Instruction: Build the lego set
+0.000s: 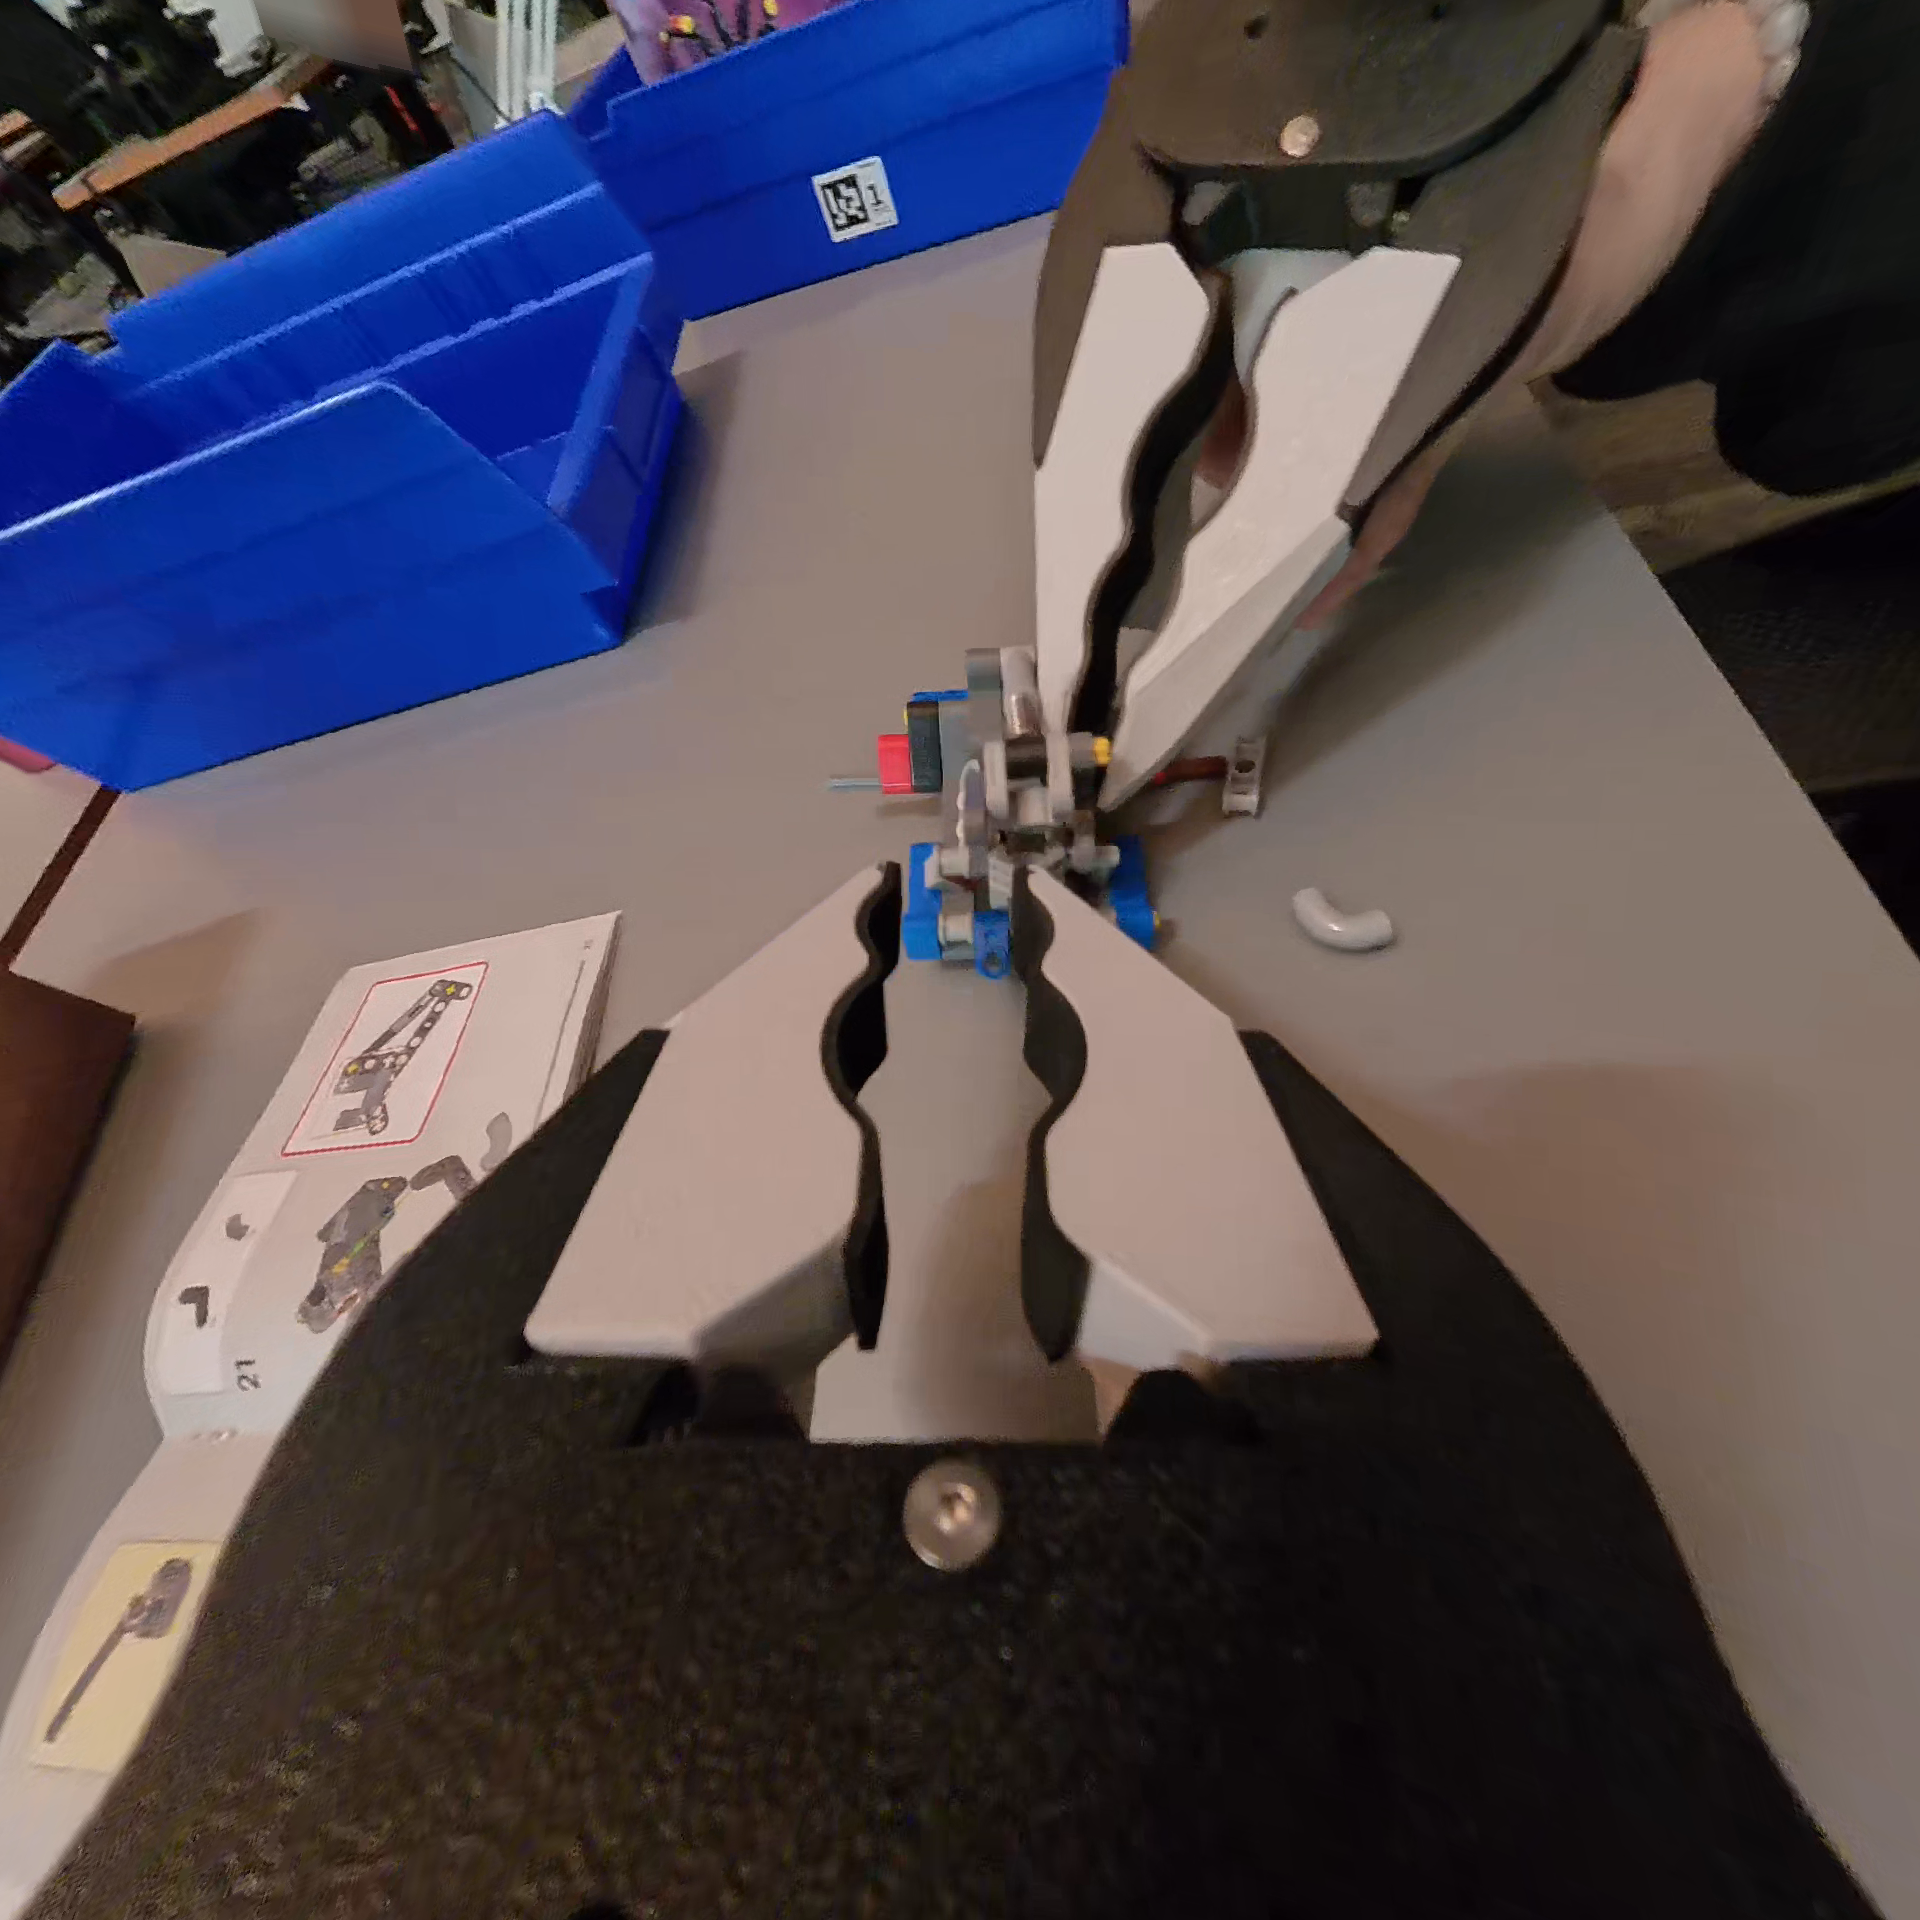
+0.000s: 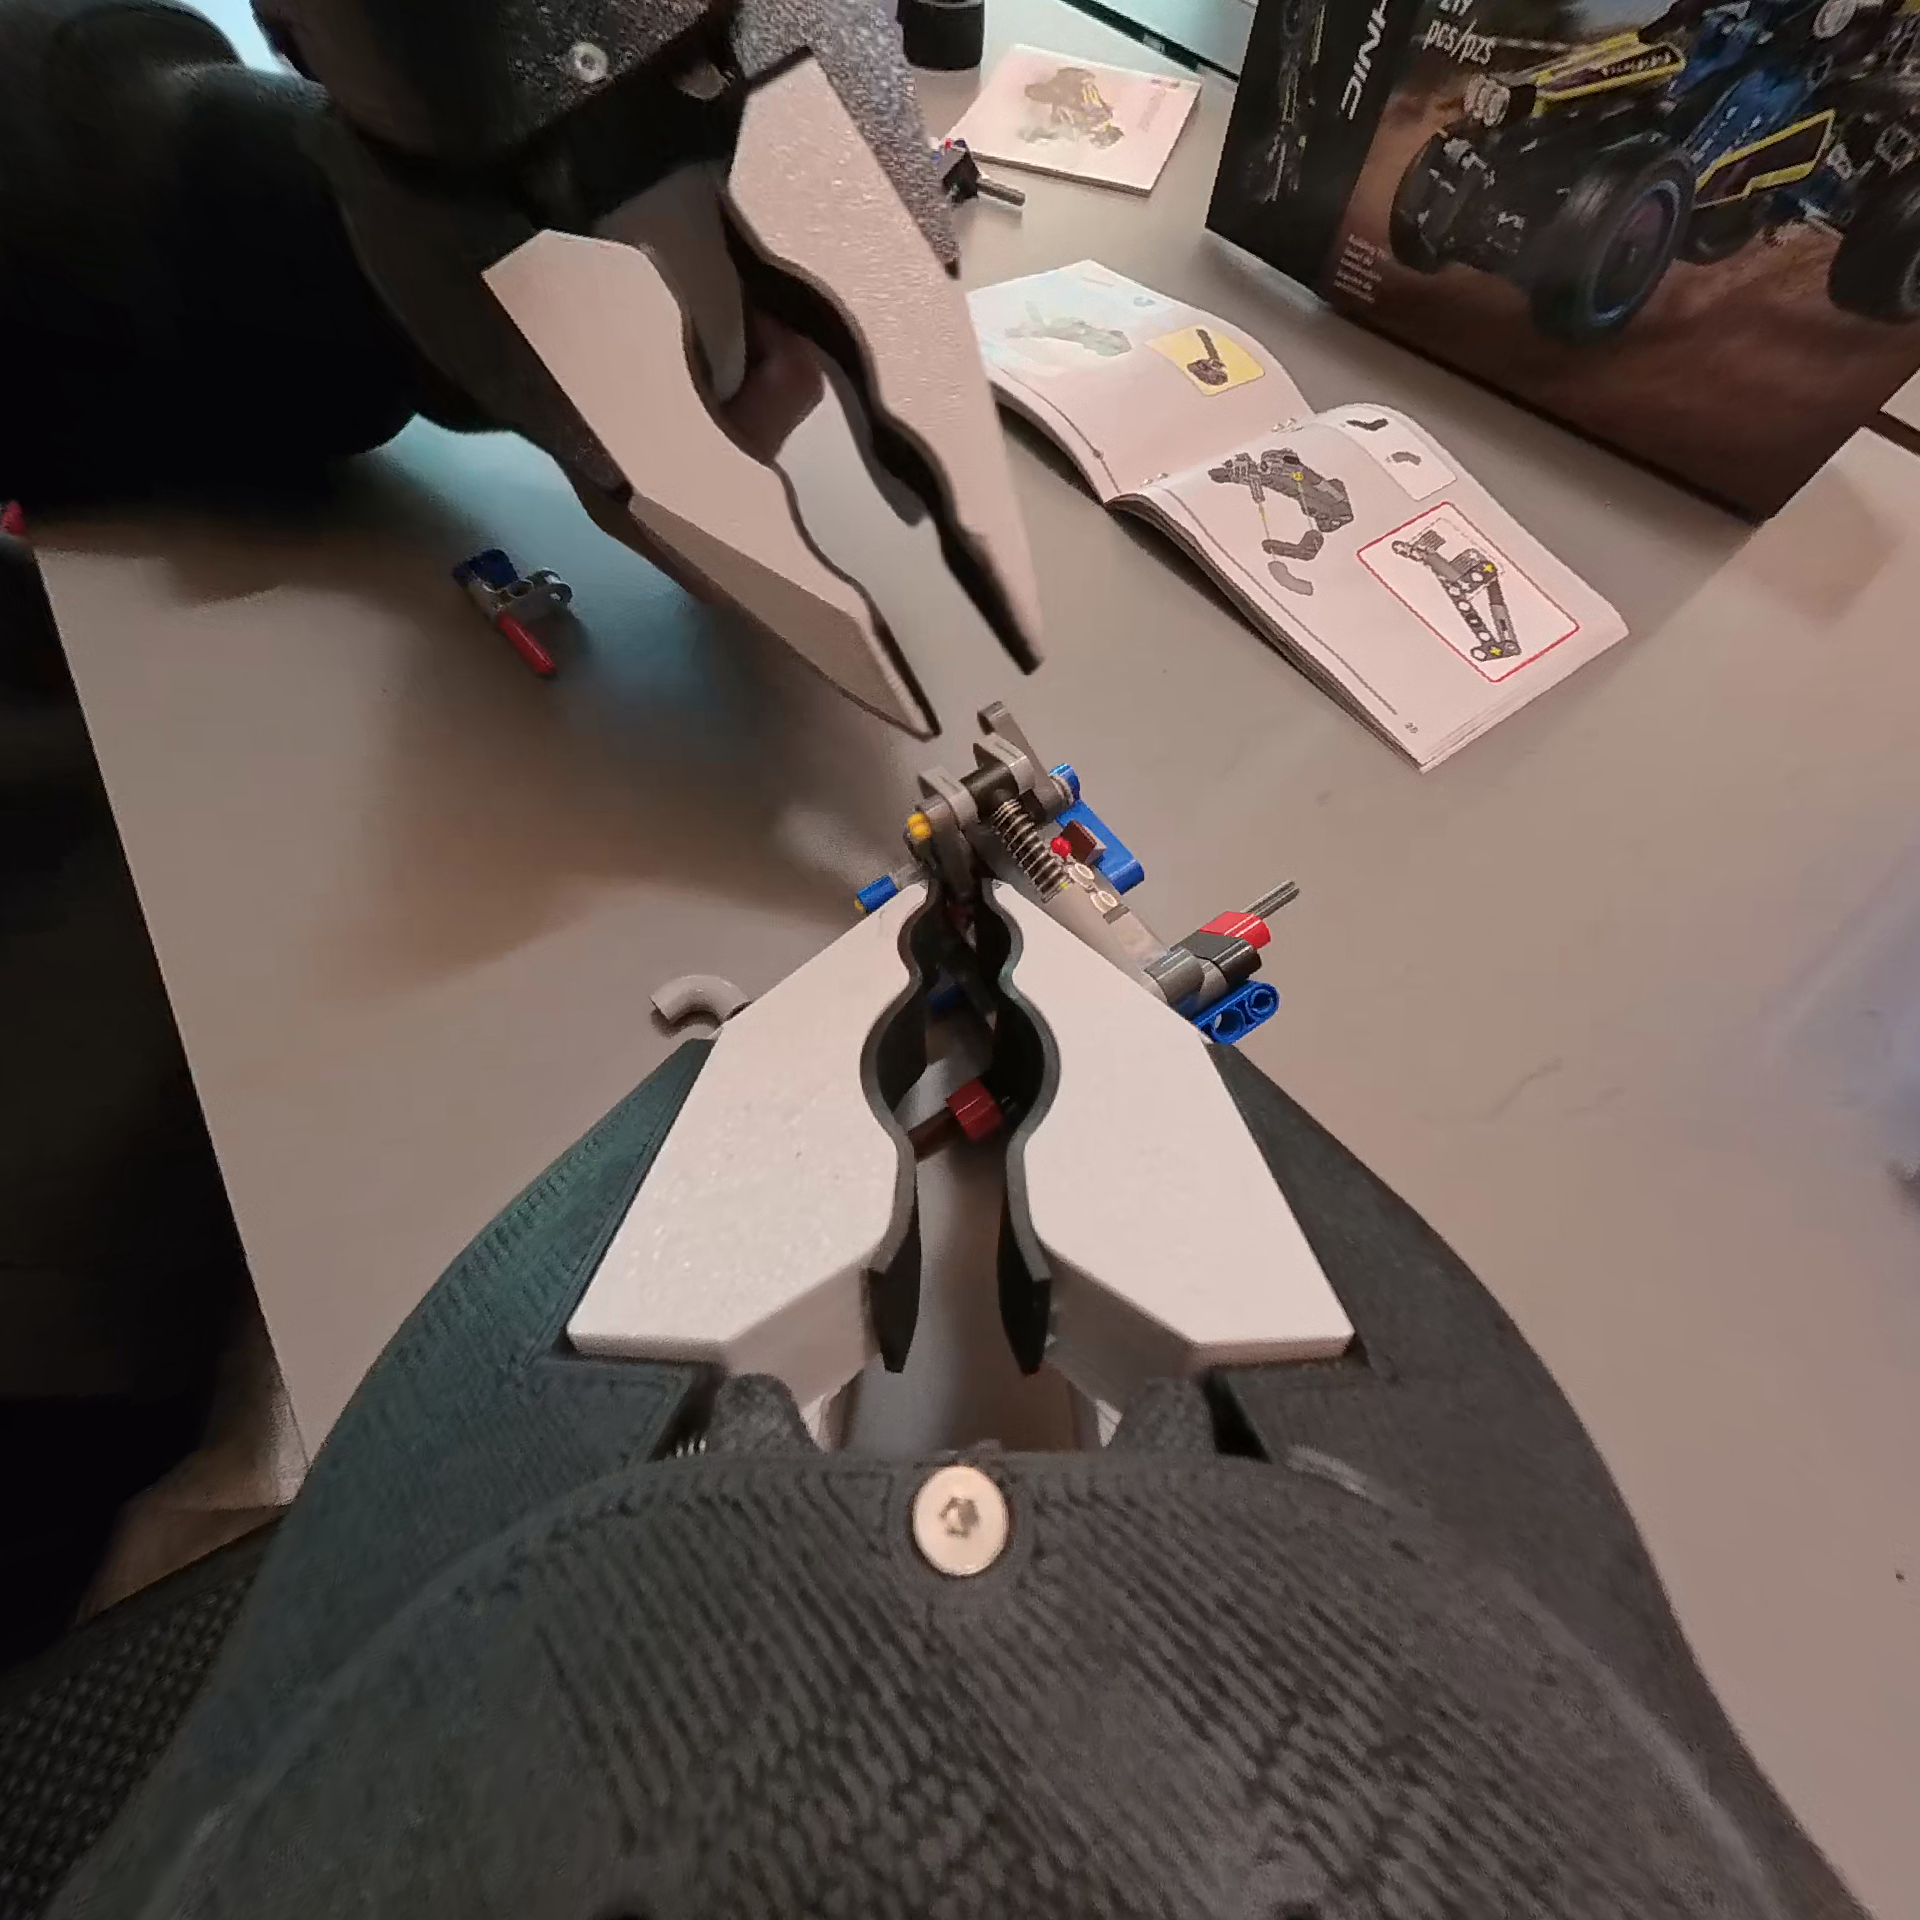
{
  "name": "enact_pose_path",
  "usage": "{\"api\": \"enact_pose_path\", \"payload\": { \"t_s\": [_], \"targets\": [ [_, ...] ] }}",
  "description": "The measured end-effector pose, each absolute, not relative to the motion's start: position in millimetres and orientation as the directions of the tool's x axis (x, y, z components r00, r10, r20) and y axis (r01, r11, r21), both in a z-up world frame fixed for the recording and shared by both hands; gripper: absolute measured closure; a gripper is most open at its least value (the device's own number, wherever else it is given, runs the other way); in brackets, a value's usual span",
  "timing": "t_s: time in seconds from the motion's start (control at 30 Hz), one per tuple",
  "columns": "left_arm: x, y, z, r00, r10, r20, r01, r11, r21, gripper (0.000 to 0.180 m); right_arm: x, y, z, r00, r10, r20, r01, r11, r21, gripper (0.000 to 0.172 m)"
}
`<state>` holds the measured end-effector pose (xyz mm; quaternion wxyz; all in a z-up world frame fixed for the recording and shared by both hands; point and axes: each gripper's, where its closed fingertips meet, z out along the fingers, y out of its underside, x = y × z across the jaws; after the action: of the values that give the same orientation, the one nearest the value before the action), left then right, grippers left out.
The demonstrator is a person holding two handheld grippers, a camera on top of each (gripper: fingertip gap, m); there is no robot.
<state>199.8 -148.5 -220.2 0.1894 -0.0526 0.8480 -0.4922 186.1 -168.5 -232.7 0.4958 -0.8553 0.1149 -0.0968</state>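
Note:
A small brick assembly (image 1: 997, 790) of grey, blue, black and red parts, with a metal spring, stands on the grey table (image 1: 520, 810). It also shows in the right wrist view (image 2: 1029, 821). My right gripper (image 2: 961, 904) is shut on the assembly's near grey end. In the left wrist view it (image 1: 1086, 748) comes in from the upper right. My left gripper (image 1: 961, 894) is open, with its tips on either side of the blue base and not pressing on it. The right wrist view shows the left gripper (image 2: 977, 696) open, just above and clear of the assembly.
Blue bins (image 1: 312, 468) stand at the table's far left. An open instruction booklet (image 2: 1351, 540) and a printed box (image 2: 1610, 208) lie beyond it. A curved grey piece (image 1: 1340, 920), a small grey connector (image 1: 1242, 774) and a small part with a red axle (image 2: 514, 608) lie loose. Less than 4 cm separates the two grippers' tips.

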Motion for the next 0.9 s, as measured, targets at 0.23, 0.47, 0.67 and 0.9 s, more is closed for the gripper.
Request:
{"api": "enact_pose_path", "payload": {
  "t_s": [0.23,0.47,0.67,0.9],
  "targets": [
    [196.2,-162.3,-227.8,-0.96,-0.232,-0.156,0.02,0.5,-0.866,0.158,183.4,-169.7,-232.9,0.963,-0.268,0.042,-0.097,-0.483,-0.87,0.169],
    [202.2,-161.9,-232.9,-0.964,-0.263,0.048,-0.172,0.472,-0.865,0.149,184.8,-170.4,-233.3,0.963,-0.268,0.039,-0.099,-0.484,-0.869,0.17],
    [200.4,-168.1,-234.0,-0.97,-0.201,0.136,-0.218,0.47,-0.856,0.152,185.2,-173.3,-233.5,0.964,-0.264,0.037,-0.1,-0.485,-0.869,0.17],
    [198.4,-169.4,-231.5,-0.959,-0.184,0.217,-0.279,0.456,-0.845,0.152,187.1,-174.5,-233.4,0.962,-0.271,0.04,-0.1,-0.484,-0.87,0.17]
  ]
}}
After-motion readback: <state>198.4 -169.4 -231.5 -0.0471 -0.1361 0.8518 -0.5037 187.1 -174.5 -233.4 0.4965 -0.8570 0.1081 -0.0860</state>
